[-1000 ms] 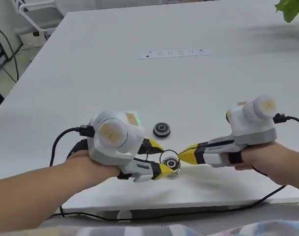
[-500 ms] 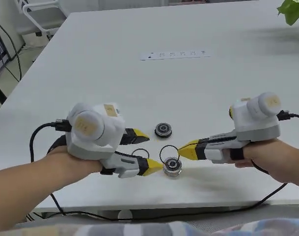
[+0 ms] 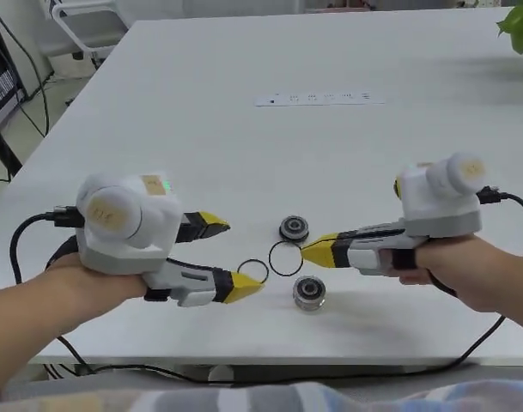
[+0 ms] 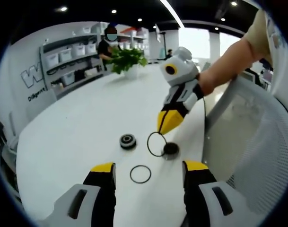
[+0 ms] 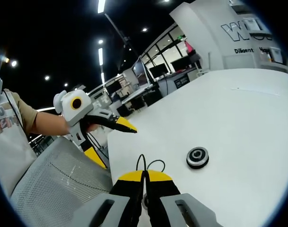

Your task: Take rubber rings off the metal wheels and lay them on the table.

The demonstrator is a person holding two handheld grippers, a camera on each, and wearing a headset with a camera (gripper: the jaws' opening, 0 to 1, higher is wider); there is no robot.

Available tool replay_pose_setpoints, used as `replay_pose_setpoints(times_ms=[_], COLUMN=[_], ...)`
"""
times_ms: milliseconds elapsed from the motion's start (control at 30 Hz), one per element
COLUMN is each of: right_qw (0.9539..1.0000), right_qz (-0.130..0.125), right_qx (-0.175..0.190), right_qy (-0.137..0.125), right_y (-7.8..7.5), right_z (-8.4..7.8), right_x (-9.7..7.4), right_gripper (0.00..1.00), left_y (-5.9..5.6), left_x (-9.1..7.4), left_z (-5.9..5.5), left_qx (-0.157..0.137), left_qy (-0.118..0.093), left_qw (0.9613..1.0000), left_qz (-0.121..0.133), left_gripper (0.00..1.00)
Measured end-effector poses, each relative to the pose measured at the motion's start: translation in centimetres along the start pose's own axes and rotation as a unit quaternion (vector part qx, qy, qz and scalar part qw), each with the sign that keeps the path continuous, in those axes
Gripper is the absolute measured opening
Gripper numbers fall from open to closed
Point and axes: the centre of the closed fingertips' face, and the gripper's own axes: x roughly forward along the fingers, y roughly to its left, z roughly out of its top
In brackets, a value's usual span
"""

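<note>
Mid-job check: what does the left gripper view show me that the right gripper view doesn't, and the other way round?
Left gripper view: a loose black rubber ring lying flat on the white table between the open left gripper's jaws, a bare metal wheel, and a potted green plant.
Right gripper view: the left gripper from outside, jaws apart, and a flat white power strip.
Both: the right gripper shut on a second thin black ring, and the metal wheel wearing its black ring.

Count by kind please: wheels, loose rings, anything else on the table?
Metal wheels: 2, far wheel, near wheel
Loose rubber rings: 2, flat ring, held ring in right tool
Power strip: 1
Total: 5
</note>
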Motion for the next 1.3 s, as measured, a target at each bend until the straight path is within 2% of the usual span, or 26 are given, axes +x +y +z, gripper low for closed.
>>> replay_pose_setpoints(times_ms=[333,700,967,1300], right_qw=[0.9999,0.9996,0.9991,0.9982], right_qz=[-0.001,-0.003,-0.018,-0.032], right_qx=[-0.007,-0.006,0.004,0.021], right_qy=[0.012,0.028,0.039,0.046], right_y=[-0.2,-0.4,-1.2,-2.2], right_z=[0.0,-0.4,-1.1,-1.5], right_x=[1.9,4.0,5.1,5.8], right_gripper=[0.0,0.0,0.0,0.0], left_y=[1.1,1.7,2.0,2.4], left_x=[-1.6,-2.9,-3.8,-4.5], left_z=[-1.2,-2.4,-3.4,-4.0], left_qx=[-0.018,-0.033,-0.041,-0.048], left_qy=[-0.001,-0.003,0.001,0.003], left_qw=[0.9996,0.9988,0.9982,0.9976], left_qz=[0.019,0.036,0.044,0.05], left_gripper=[0.62,0.64,0.64,0.63])
